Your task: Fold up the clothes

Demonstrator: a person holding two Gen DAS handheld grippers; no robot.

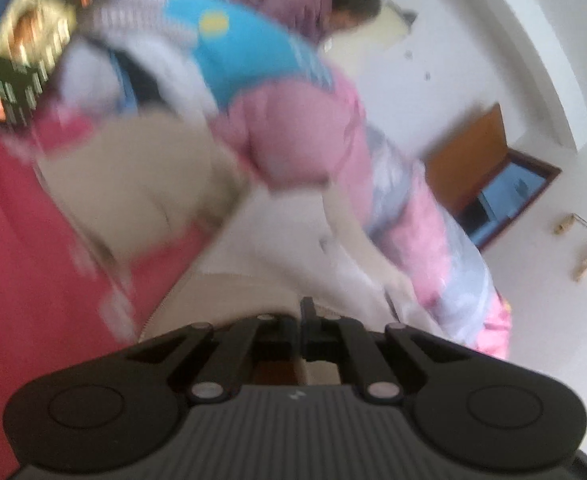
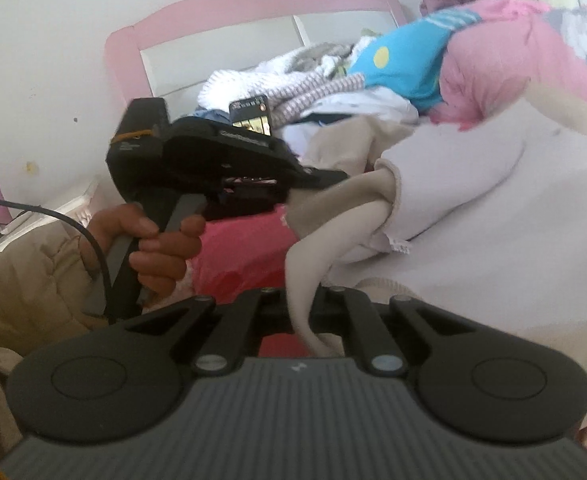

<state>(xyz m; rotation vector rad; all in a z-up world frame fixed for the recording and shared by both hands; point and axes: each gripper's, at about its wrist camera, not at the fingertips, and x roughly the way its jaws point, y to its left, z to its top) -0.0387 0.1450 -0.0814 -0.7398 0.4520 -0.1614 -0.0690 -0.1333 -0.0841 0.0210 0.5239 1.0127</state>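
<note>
Both my jaws are clenched on the beige garment, right gripper and left gripper, lifting it above the bed; next I should spread it flat.

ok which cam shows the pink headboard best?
Right wrist view. The pink headboard shows sharply there, its curved top rail and white panels standing against the wall behind the pile of clothes. The left wrist view is motion-blurred and points at the pink duvet and a wooden door; no headboard can be made out.
</note>
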